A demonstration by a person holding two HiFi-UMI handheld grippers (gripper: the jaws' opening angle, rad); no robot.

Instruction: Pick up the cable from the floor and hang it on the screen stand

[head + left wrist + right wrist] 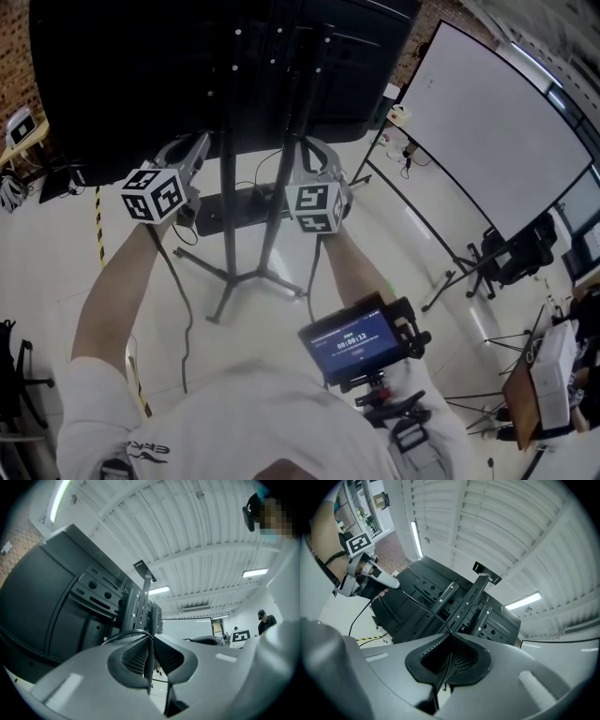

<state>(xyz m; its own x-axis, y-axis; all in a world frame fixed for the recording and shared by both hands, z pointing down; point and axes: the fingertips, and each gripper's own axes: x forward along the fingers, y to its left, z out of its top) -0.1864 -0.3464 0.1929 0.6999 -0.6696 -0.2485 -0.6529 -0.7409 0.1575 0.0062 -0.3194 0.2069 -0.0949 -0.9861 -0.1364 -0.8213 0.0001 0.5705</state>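
Observation:
A thin black cable stretches between my two grippers in front of the back of the big black screen on its stand. My left gripper is shut on the cable, which loops just ahead of the jaws. From that gripper the cable hangs down to the floor. My right gripper is shut on the same cable, near the stand's mount rails. In the head view it sits right of the column. The left gripper shows in the right gripper view.
The stand's legs spread over the pale floor below my arms. A whiteboard on a tripod stands at the right, with an office chair beside it. Yellow-black tape marks the floor at left. A small monitor rides on my chest.

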